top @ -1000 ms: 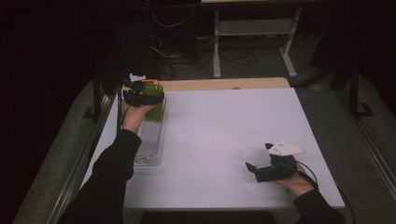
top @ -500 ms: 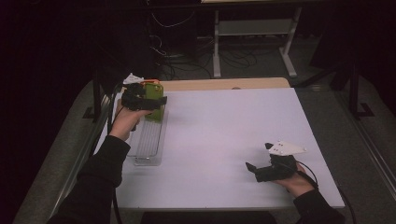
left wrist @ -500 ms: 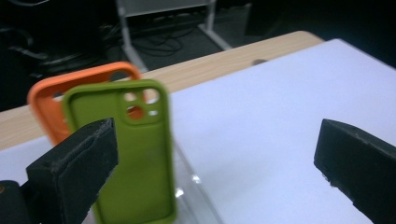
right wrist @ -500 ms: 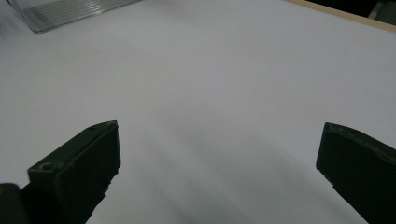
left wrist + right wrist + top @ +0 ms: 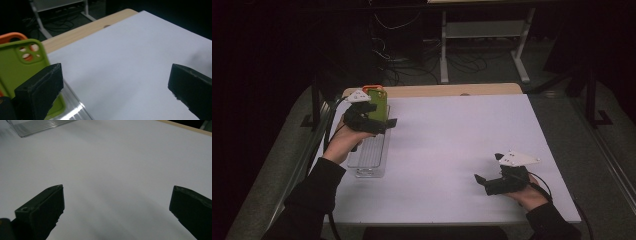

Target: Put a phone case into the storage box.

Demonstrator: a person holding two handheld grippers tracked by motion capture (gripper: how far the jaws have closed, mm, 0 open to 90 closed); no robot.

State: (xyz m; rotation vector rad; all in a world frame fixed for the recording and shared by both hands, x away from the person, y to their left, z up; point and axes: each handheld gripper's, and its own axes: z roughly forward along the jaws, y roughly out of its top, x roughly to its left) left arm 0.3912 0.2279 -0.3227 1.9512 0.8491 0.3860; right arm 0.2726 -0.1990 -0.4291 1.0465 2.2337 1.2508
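Observation:
A green phone case [image 5: 379, 101] stands upright in the far end of a clear ribbed rack [image 5: 371, 155] at the table's left. An orange case [image 5: 373, 88] stands just behind it. My left gripper [image 5: 378, 119] hovers over the rack, just in front of the green case, open. In the left gripper view the green case [image 5: 20, 62] and orange case [image 5: 11, 37] sit behind the left jaw, and my left gripper [image 5: 115, 75] has only table between its jaws. My right gripper [image 5: 488, 169] rests open at the near right, and in its own view my right gripper [image 5: 117, 197] holds nothing.
The white table top [image 5: 452, 135] stretches between the two grippers. A wooden strip [image 5: 437, 90] runs along its far edge. The rack's corner [image 5: 37, 126] lies far ahead of the right gripper. Desk legs and cables sit on the dark floor beyond.
My left gripper has drawn back a little toward the person, off the green case, which now stands in the open. The right gripper has stayed put.

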